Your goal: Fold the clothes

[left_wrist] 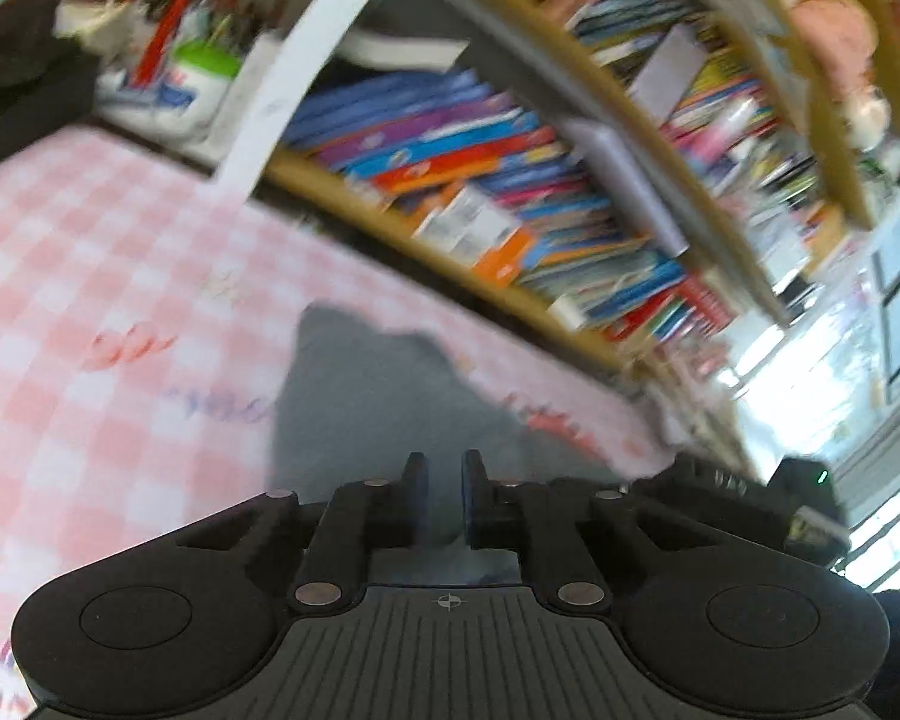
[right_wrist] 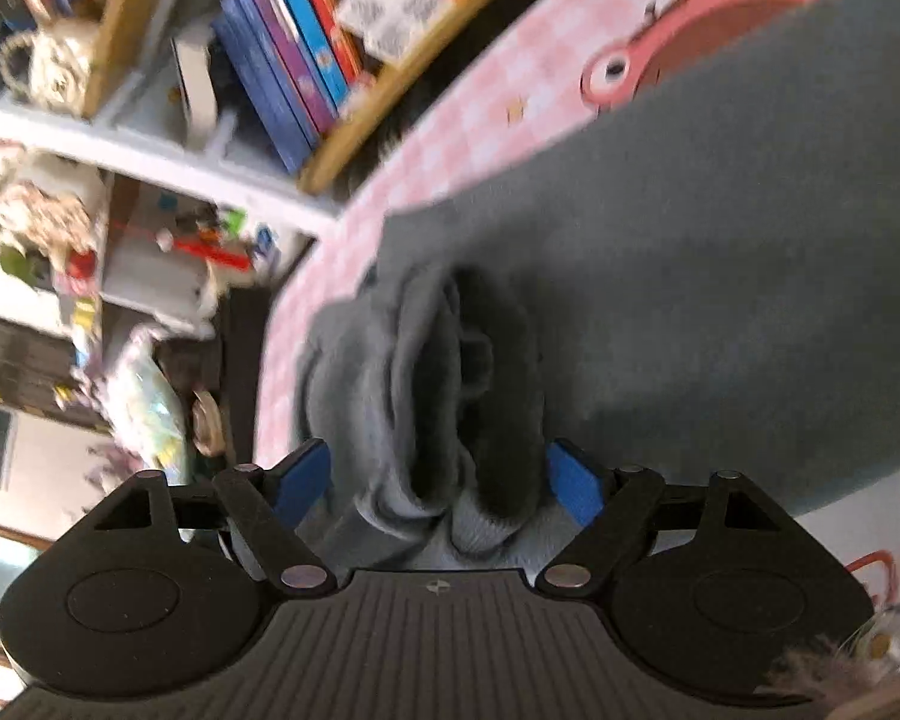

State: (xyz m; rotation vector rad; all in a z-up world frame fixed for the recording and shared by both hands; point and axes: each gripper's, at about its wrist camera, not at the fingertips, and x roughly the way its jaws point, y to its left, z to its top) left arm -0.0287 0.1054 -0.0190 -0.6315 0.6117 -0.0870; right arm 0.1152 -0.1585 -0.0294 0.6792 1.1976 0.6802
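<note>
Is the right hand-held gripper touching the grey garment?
Touching. In the right wrist view a bunched fold of the grey garment fills the right hand-held gripper, and the cloth presses against both blue pads.

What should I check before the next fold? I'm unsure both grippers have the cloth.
1. Right gripper has a bunched wad of the grey knitted garment between its blue pads: ok.
2. Right pads pressing firmly: cannot tell.
3. Left gripper shut, grey fabric at its tips; actually pinched: cannot tell.
4. Garment lies on the pink checked sheet: ok.
5. Garment flat: not ok, bunched.
</note>
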